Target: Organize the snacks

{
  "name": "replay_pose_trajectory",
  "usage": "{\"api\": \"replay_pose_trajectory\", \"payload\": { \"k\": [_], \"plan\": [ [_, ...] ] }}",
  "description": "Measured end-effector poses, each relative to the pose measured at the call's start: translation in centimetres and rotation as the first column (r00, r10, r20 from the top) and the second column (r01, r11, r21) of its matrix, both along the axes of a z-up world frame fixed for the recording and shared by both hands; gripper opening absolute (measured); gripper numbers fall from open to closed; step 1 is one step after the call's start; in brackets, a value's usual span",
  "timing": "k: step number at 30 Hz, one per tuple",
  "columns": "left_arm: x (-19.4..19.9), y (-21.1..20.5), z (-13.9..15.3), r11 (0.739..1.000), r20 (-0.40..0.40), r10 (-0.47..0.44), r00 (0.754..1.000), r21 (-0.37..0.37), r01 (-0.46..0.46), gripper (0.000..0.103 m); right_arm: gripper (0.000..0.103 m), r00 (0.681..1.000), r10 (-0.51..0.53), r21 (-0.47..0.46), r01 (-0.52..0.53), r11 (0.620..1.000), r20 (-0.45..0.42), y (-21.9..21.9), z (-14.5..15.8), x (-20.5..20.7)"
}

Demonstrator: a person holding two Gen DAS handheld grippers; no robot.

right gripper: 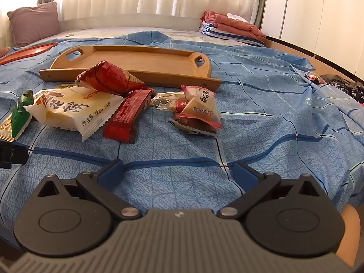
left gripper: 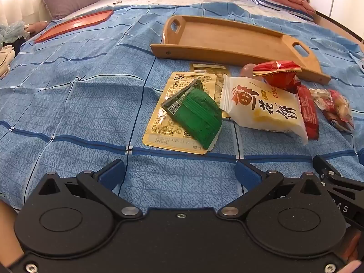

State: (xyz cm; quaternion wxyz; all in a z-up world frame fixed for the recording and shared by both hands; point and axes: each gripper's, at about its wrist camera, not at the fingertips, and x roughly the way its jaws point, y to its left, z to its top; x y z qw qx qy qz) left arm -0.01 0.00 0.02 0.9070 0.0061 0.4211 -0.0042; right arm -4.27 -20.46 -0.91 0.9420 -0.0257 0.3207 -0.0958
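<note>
You are holding your left gripper (left gripper: 180,173) with its blue-padded jaws spread as wide as they go and nothing between them, tilted down over the blue checked bedsheet (left gripper: 79,104). Just ahead of it a green foil snack packet (left gripper: 195,115) is lying on top of a flat yellow printed sachet (left gripper: 175,111). Ahead and to the right, a white pillow pack with red lettering (left gripper: 264,107) is resting beside a crumpled red foil bag (left gripper: 278,74) and a slim dark red bar wrapper (left gripper: 307,111).

Your right gripper (right gripper: 178,171) is likewise gaping fully, gripping nothing. In front of it and slightly right, a pink-edged wrapped cake (right gripper: 200,107) is sitting on a brown wrapper (right gripper: 188,122). The dark red bar and the white pack are lying ahead to its left.

Beyond the pile, farther from both grippers, a long empty wooden tray with cut-out handles (right gripper: 136,64) is sitting on the sheet. An orange-red flat lid (left gripper: 75,24) is lying far ahead to the left.
</note>
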Motion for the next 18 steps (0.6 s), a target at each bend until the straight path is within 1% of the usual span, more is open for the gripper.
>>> {"api": "replay_pose_trajectory", "payload": {
  "k": [7,12,15,18],
  "plan": [
    [-0.01,0.03,-0.01,1.0,0.0,0.0,1.0,0.0,0.0,0.103,0.103,1.0,-0.003,-0.009,0.003,1.0,0.003,0.32,0.1,0.08],
    [0.01,0.02,-0.01,1.0,-0.003,-0.001,1.0,0.002,0.001,0.103,0.103,1.0,0.0,-0.003,0.0,1.0,0.004,-0.18,-0.2,-0.58],
    [0.05,0.05,-0.05,1.0,-0.006,-0.001,1.0,-0.002,0.001,0.103,0.103,1.0,-0.008,-0.01,0.007,1.0,-0.002,0.39,-0.2,-0.62],
    [0.09,0.16,0.07,1.0,-0.006,-0.001,1.0,-0.001,0.001,0.103,0.103,1.0,-0.006,-0.009,0.006,1.0,-0.008,0.1,0.01,-0.08]
  ]
}}
